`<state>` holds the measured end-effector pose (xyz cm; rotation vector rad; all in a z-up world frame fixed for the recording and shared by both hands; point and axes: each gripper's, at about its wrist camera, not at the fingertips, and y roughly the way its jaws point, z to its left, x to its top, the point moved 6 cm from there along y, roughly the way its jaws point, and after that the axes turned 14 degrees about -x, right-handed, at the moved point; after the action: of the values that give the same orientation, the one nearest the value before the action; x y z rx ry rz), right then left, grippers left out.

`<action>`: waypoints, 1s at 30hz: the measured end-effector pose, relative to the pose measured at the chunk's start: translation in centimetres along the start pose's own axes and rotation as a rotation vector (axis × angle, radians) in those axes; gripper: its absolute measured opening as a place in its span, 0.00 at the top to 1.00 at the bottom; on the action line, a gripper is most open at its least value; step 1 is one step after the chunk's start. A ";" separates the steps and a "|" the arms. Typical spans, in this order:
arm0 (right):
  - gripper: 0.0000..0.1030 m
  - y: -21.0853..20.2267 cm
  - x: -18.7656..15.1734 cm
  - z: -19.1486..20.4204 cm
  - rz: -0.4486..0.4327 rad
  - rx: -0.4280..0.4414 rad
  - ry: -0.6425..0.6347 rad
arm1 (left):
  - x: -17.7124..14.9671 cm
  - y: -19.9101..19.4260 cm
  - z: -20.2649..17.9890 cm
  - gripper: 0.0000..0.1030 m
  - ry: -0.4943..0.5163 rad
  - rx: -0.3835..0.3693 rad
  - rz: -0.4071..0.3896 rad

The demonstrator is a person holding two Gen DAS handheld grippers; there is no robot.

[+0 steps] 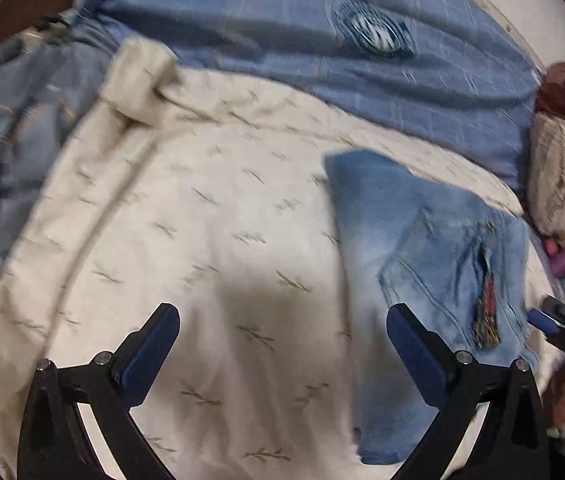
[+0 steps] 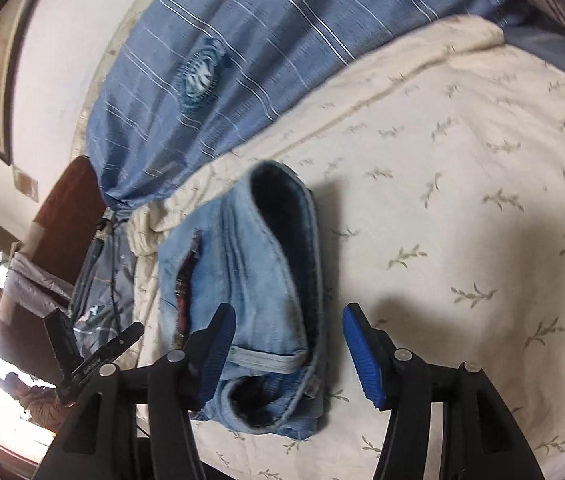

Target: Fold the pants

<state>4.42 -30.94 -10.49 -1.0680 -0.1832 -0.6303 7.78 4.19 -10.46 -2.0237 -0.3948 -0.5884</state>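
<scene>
Folded jeans (image 2: 242, 280) lie on a cream bedspread (image 2: 462, 184); the left gripper (image 1: 282, 320) and right gripper (image 2: 288, 328) hover above, fingers (image 2: 362, 352) spread wide, holding nothing.

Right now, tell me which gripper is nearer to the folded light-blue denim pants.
Right. The right gripper hangs open directly over the folded light-blue denim pants; the left gripper is open over the cream leaf-print bedspread beside them.

pants (image 1: 434, 248): folded light-blue denim, lying flat on the cream sheet (image 1: 210, 232), right of the left gripper
left gripper (image 1: 282, 316): jaws spread wide, nothing between them, right finger's tip over the pants' edge
blue striped blanket (image 1: 282, 24): beyond the pants
</scene>
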 end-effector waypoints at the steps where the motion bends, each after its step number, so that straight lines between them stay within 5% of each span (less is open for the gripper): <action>1: 0.42 0.3 0.0 0.0 0.010 -0.004 0.002 | -0.2 0.4 -0.3 0.00 0.002 -0.012 0.017; 13: 0.41 3.6 -1.7 0.7 0.149 0.014 -0.004 | -1.7 3.1 -2.0 0.00 -0.037 -0.152 0.164; 21: 0.36 4.9 -2.0 -0.2 0.242 0.171 0.122 | -2.0 4.0 -3.8 0.00 -0.048 -0.252 0.211; 30: 0.25 5.2 -2.1 0.7 0.270 0.248 0.146 | -1.7 5.0 -5.9 0.00 -0.088 -0.375 0.231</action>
<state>5.76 -27.82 -15.05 -0.7869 0.0115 -0.4267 7.37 -3.48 -12.48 -2.4188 -0.1007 -0.4545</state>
